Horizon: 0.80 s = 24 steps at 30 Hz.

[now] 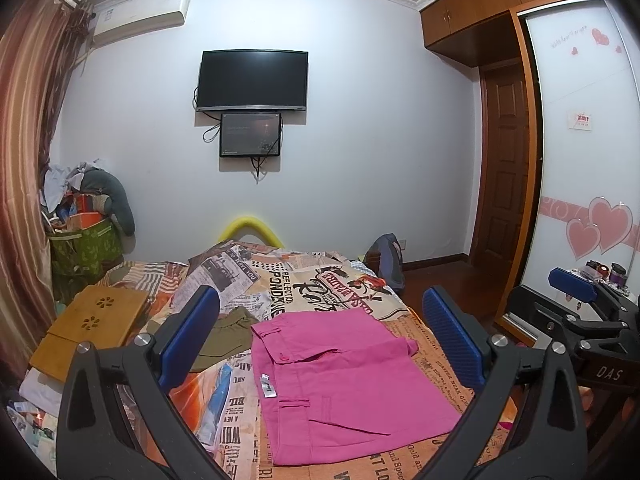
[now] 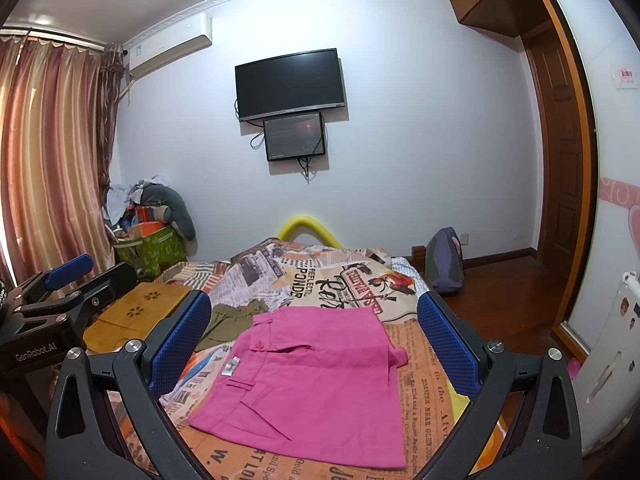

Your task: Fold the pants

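1. Pink pants (image 1: 344,384) lie flat on the newspaper-print bedspread (image 1: 320,284), already doubled into a compact, roughly rectangular packet with the waistband, a buttoned pocket flap and a white tag showing on their left side.

2. Taking the pants as the landmark: an olive-green garment (image 1: 224,332) sits just beside their far-left corner, a bamboo lap tray (image 1: 94,328) lies further left of that, and the wall-mounted television (image 1: 253,80) hangs well beyond them on the far wall.

3. The left gripper (image 1: 320,344) hovers above the near side of the pants, its blue-padded jaws spread wide and holding nothing; the cloth shows plainly between them.

4. The right gripper (image 2: 312,348) hangs likewise over the near side of the pants, jaws wide apart and empty. Each tool appears at the edge of the other's view, so they sit side by side.

5. The pants lie straight ahead of and below both grippers. Their long axis appears to run from the near edge away toward the television, with the waistband along the left edge.

6. Judging by the framing, the left gripper is nearer the waistband edge and the right gripper nearer the hem edge with its small protruding cuff (image 2: 396,356). Neither touches the fabric.

7. Whether another fold is wanted or the packet counts as done, I cannot tell.
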Each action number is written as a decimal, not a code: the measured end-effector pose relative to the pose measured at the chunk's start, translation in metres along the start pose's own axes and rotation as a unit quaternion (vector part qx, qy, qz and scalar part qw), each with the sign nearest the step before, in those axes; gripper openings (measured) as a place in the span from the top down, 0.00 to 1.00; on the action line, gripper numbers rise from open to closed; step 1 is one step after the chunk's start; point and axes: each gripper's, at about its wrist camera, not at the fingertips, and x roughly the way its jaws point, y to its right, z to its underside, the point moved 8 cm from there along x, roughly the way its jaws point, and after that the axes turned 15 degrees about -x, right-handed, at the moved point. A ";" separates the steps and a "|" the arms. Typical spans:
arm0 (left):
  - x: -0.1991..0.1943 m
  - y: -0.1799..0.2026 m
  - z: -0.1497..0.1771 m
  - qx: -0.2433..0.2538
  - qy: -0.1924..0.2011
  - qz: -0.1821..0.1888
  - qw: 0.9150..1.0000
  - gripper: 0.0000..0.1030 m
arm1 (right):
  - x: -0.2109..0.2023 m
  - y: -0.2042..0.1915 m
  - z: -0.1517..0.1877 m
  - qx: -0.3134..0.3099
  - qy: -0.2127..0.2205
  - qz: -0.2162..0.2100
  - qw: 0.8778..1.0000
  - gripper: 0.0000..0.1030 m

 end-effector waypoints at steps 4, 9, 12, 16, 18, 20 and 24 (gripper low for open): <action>0.001 -0.001 0.000 0.001 0.001 -0.003 1.000 0.00 | 0.000 0.000 0.002 0.000 -0.002 0.000 1.000 0.00; 0.003 0.000 0.002 0.001 -0.001 -0.002 1.000 0.00 | 0.002 0.002 0.005 0.002 -0.005 0.000 1.000 0.00; 0.004 0.000 0.002 0.002 -0.003 -0.002 1.000 0.00 | 0.004 0.002 0.005 0.002 -0.007 -0.001 1.000 0.00; 0.007 0.000 0.004 0.002 -0.006 -0.002 1.000 0.00 | 0.005 0.003 0.007 0.001 -0.011 0.001 1.000 0.00; 0.010 0.001 0.005 0.001 -0.009 -0.001 1.000 0.00 | 0.009 0.005 0.008 0.003 -0.015 0.001 1.000 0.00; 0.013 0.000 0.007 0.003 -0.012 -0.002 1.000 0.00 | 0.012 0.007 0.011 0.004 -0.020 0.003 1.000 0.00; 0.027 -0.002 0.015 0.005 -0.024 -0.009 1.000 0.00 | 0.027 0.014 0.028 0.011 -0.044 0.007 0.999 0.00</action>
